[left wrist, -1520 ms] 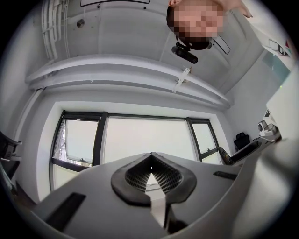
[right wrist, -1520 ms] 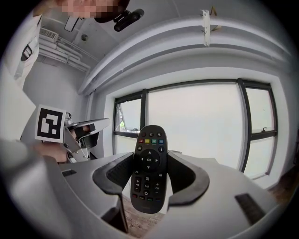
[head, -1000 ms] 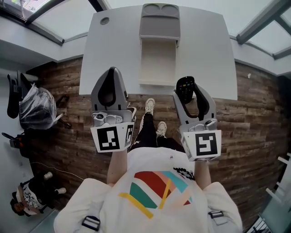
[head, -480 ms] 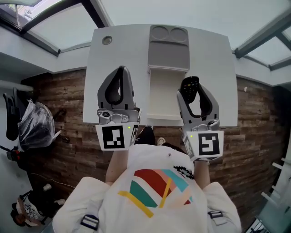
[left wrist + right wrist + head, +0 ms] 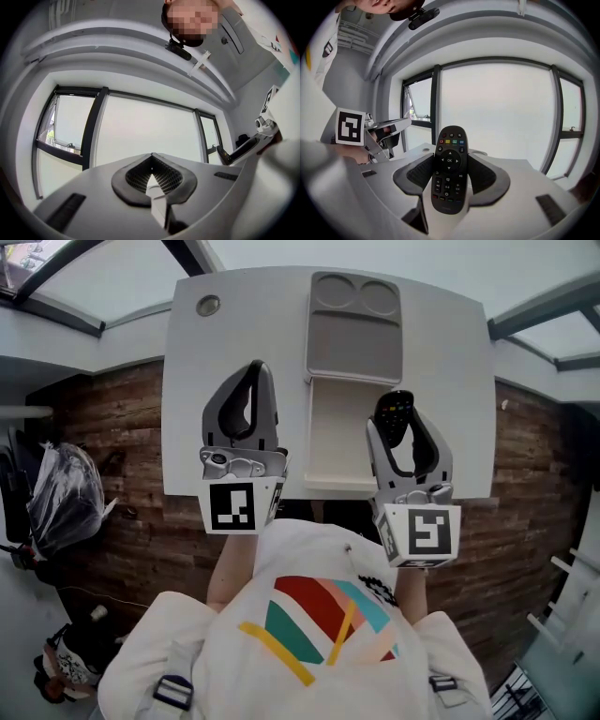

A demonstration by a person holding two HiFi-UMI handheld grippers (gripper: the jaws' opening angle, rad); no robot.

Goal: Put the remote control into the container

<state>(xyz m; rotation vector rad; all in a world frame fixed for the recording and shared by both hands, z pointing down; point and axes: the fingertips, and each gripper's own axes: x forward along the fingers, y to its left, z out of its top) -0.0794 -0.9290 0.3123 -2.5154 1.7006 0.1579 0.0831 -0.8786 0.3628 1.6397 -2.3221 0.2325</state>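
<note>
A black remote control [image 5: 392, 407] [image 5: 449, 168] stands upright between the pads of my right gripper [image 5: 396, 424] [image 5: 450, 158], which is shut on it with its button face toward the camera. It hangs over the white table [image 5: 450, 381], at the right wall of the cream open container [image 5: 336, 442]. The container's grey lid [image 5: 354, 329] lies folded back beyond it. My left gripper [image 5: 255, 367] [image 5: 151, 155] is shut and holds nothing, over the table left of the container.
A round hole [image 5: 207, 305] sits in the table's far left corner. Wooden floor surrounds the table, with a black bag [image 5: 61, 498] at the left. Large windows stand ahead of both grippers.
Both grippers have moved forward from above the floor to above the table. The remote has come level with the container's right side. Neither grip has changed.
</note>
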